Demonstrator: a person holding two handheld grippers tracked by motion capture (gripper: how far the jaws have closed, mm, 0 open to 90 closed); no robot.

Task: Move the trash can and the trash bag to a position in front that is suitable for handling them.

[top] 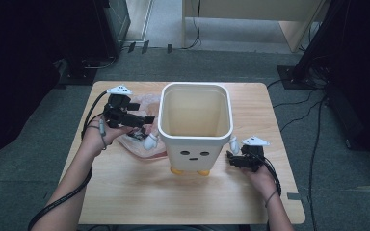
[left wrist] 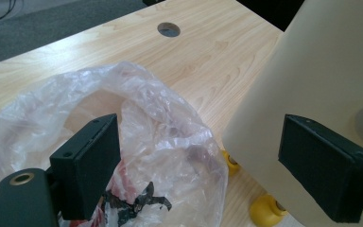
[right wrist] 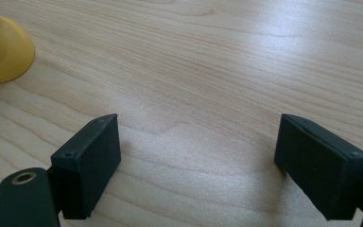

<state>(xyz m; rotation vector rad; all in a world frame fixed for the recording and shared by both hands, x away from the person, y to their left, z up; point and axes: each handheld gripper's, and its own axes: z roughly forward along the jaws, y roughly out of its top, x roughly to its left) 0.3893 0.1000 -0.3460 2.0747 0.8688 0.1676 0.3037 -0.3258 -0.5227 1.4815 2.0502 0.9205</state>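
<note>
- On the wooden table [top: 125, 192], a cream bin [top: 195, 126] with a small face on its front is standing upright on yellow feet [top: 203, 172], roughly at the middle.
- Just left of the bin, a crumpled clear plastic bag [top: 139, 103] is lying flat, with red and black print showing through it.
- I am holding my left gripper [top: 147, 120] over that bag, its tips pointing toward the bin's left wall, close to the little white arm [top: 150, 141] on the bin's side.
- Seen from the left gripper view, my left gripper's jaws are standing wide apart and gripping nothing; the bag [left wrist: 137, 142] is sitting between and beyond them, and the bin's wall [left wrist: 321, 75] is rising just behind the right-hand jaw.
- I am keeping my right gripper [top: 235, 161] low at the bin's right front corner, beside it; whether it is touching the bin I cannot tell.
- Along the right gripper view, its jaws are spread and empty above bare wood, with one yellow foot [right wrist: 2, 49] at the upper left.
</note>
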